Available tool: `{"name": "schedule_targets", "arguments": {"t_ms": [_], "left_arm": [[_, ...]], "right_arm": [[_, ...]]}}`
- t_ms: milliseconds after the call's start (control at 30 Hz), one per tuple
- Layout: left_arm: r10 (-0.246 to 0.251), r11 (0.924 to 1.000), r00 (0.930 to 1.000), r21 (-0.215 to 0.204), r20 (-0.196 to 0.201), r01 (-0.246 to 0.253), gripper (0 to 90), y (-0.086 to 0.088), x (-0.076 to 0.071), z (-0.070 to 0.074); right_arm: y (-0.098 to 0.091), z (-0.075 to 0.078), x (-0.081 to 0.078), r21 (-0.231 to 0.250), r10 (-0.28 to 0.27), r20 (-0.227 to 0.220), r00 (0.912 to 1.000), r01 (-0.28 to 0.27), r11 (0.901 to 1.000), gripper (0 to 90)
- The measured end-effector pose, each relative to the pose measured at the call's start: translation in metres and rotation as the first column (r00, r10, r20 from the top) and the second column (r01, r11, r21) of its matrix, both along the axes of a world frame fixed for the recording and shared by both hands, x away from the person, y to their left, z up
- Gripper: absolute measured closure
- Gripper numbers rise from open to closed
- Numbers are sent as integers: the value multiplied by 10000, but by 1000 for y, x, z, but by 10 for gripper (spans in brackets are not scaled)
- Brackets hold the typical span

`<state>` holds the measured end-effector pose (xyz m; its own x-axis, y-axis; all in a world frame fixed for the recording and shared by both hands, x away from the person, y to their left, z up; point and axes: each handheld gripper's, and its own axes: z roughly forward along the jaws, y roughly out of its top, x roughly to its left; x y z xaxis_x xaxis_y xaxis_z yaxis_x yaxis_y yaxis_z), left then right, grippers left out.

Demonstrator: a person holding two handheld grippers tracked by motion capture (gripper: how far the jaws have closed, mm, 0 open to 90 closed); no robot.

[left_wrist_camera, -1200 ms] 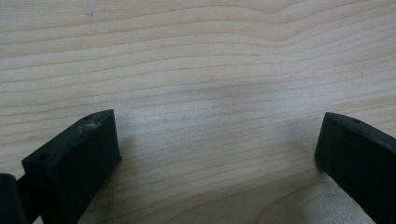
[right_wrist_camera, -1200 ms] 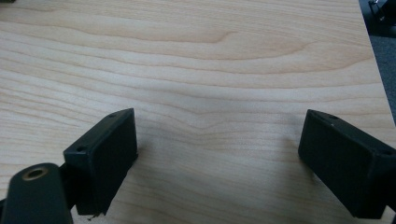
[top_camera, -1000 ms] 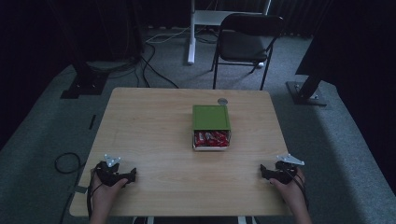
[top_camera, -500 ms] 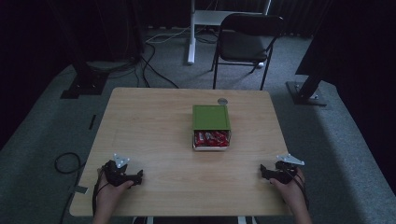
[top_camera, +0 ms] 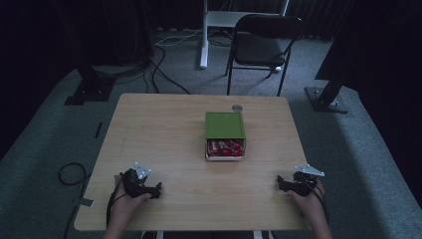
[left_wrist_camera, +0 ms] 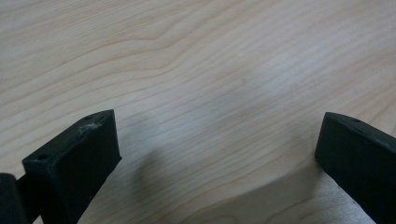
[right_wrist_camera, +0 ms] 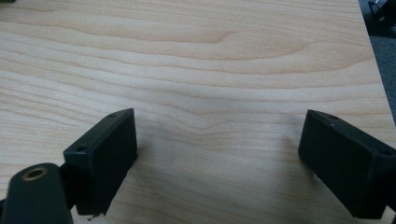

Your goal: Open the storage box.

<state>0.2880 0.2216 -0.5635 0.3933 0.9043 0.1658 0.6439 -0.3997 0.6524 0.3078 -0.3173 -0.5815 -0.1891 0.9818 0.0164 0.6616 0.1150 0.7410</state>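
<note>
Grippers rest on the table (top_camera: 164,124) near its front edge: left gripper (top_camera: 158,188) and right gripper (top_camera: 280,182), jaws wide, gripping nothing. Green box (top_camera: 225,134) of red packets sits mid-table, well apart.

Left gripper (top_camera: 158,189) nearer table's edge

The left gripper (top_camera: 158,188) lay low near the table's front edge, held in the person's left hand (top_camera: 130,199) — its jaws stood wide apart, nothing between them. The right gripper (top_camera: 281,181) sat likewise in the right hand (top_camera: 309,196), jaws spread and empty — forearms entering from below.
</note>
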Motion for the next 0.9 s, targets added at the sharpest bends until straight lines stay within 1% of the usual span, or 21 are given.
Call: {"name": "schedule_targets", "arguments": {"t_ms": [67,167,200,300,367,533,633,700,800,900], "left_arm": [[-124,9998,9999,-143,4,124,8,-5,1,0],[-305,9995,9995,-24,87,305,8,-12,2,3],[-358,9993,9992,-68,152,359,8,-15,3,4],[-609,9981,9974,60,380,607,8,-23,4,8],[-642,9979,9967,91,493,638,8,-28,6,10],[-952,9954,9938,142,578,946,8,-40,8,15],[-1181,9929,9910,215,624,1170,8,-48,9,17],[-1345,9908,9881,263,741,1329,8,-55,10,20],[-1566,9876,9842,234,823,1552,8,-64,12,22],[-1810,9832,9801,389,816,1784,8,-74,14,24]], "right_arm": [[0,0,0,-2,1,1,10000,-1,10000,107],[0,0,0,0,0,0,10000,0,10000,107],[0,0,0,0,0,0,10000,0,10000,107],[0,0,0,-1,1,1,10000,-1,10000,107],[0,0,0,1,-1,3,10000,1,10000,107],[0,0,0,0,0,0,10000,0,10000,107],[0,0,0,-1,0,0,10000,0,10000,107],[0,0,0,0,-2,-1,10000,2,10000,107],[0,0,0,7,-5,2,10000,5,10000,107],[0,0,0,10,-6,3,10000,6,10000,107]]}}
